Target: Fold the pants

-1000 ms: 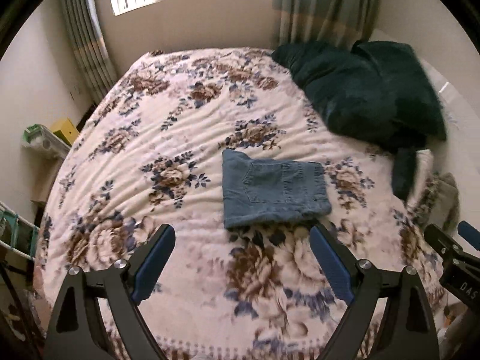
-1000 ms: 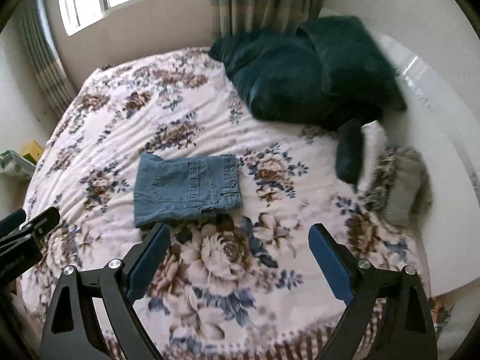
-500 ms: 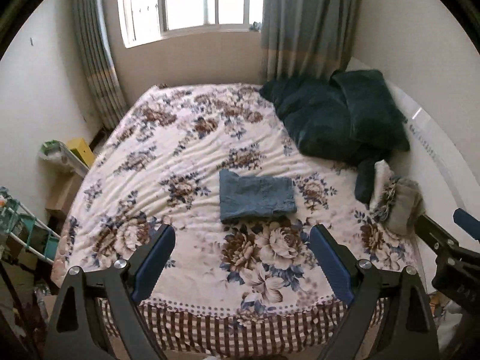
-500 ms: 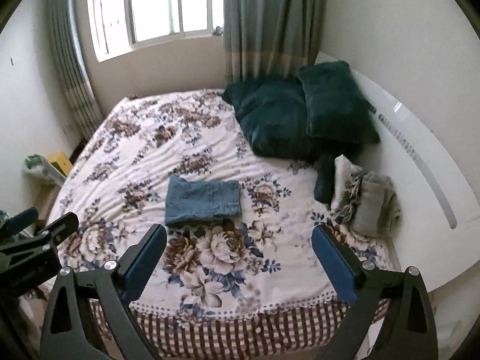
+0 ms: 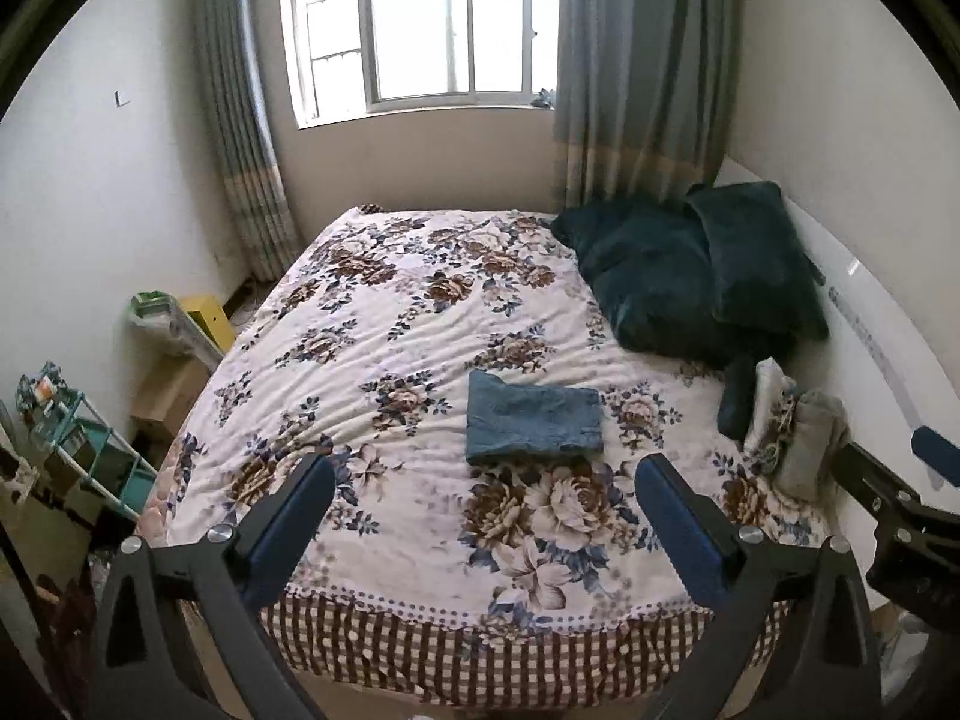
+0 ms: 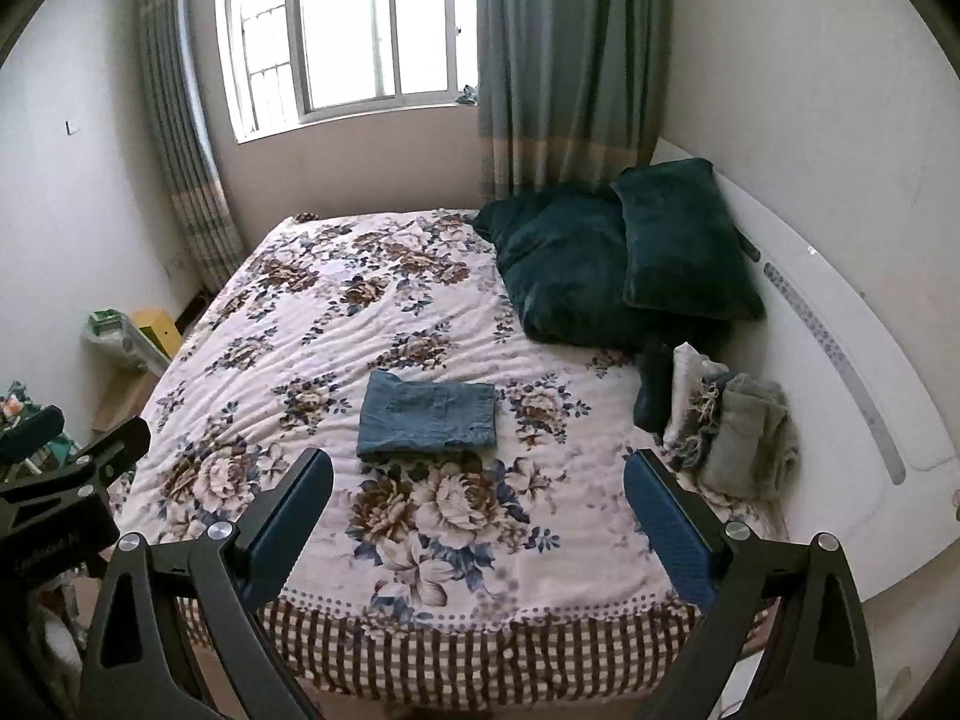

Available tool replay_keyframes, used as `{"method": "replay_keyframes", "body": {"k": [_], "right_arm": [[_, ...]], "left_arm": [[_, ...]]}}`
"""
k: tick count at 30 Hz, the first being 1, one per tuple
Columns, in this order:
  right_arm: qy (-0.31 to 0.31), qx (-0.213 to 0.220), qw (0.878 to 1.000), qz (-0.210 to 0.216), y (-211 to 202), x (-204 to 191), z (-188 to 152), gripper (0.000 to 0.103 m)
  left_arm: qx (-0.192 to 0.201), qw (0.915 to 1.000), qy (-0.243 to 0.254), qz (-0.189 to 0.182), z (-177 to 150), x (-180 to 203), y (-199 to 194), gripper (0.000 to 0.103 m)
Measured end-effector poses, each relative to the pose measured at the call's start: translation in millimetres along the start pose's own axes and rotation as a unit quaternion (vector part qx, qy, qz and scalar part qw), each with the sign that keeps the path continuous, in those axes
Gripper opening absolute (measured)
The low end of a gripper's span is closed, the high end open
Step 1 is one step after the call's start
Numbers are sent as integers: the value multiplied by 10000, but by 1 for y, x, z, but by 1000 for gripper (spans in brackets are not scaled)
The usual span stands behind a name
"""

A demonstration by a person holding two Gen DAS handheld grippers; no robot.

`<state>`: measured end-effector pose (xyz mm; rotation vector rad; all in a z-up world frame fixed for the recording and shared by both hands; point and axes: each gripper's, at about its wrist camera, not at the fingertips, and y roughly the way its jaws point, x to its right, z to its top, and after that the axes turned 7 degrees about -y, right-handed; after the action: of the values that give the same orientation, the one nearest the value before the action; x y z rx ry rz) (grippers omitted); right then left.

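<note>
The blue denim pants (image 5: 531, 420) (image 6: 429, 415) lie folded into a flat rectangle near the middle of the flowered bedspread (image 5: 420, 324) (image 6: 336, 330). Both grippers hang well back from the bed, above its foot end, and touch nothing. My left gripper (image 5: 485, 479) is spreading its jaws wider, with nothing between the blue pads. My right gripper (image 6: 477, 477) stands open and empty too. Each gripper shows at the edge of the other's view: the right one (image 5: 900, 516) at the right, the left one (image 6: 66, 480) at the left.
Dark green pillows (image 5: 690, 276) (image 6: 618, 258) lie at the head end on the right, by a white headboard (image 6: 840, 360). A pile of folded cloths (image 5: 792, 432) (image 6: 732, 426) sits below them. Shelves and boxes (image 5: 90, 438) stand left of the bed. A window and curtains fill the far wall.
Both grippers have pulled back and up from the bed, so the folded pants look smaller and the whole bed and window come into view. The left jaws stand slightly wider.
</note>
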<state>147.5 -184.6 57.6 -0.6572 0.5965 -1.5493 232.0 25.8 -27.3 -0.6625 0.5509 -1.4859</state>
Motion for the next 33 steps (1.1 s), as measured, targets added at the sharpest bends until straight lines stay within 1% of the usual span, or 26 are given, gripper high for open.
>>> {"method": "replay_keyframes", "body": {"k": [2,6,13,17,19,25,33], "right_arm": [[-5,21,10000,86,1,4,2,100],[-116,25,9999,57,16,9,8,100],[-207,12,9997,-139,52,13,22,100],[-187,-27,9996,-222,76,14,27,101],[-132,-47,9996,-253,86,16,28,101],[-67,-184,9991,-365,115,18,26,101],[-57,-270,9988,-407,132,19,21,101]], "left_arm": [[-26,10000,-72,10,0,1,3,103],[-52,9998,-156,83,1,7,12,103],[-39,9993,-152,348,8,15,36,103],[-56,9992,-92,388,9,18,50,103],[-66,9989,-32,453,8,19,57,103],[-265,9987,40,430,6,23,79,103],[-206,9986,43,481,7,27,88,103]]}}
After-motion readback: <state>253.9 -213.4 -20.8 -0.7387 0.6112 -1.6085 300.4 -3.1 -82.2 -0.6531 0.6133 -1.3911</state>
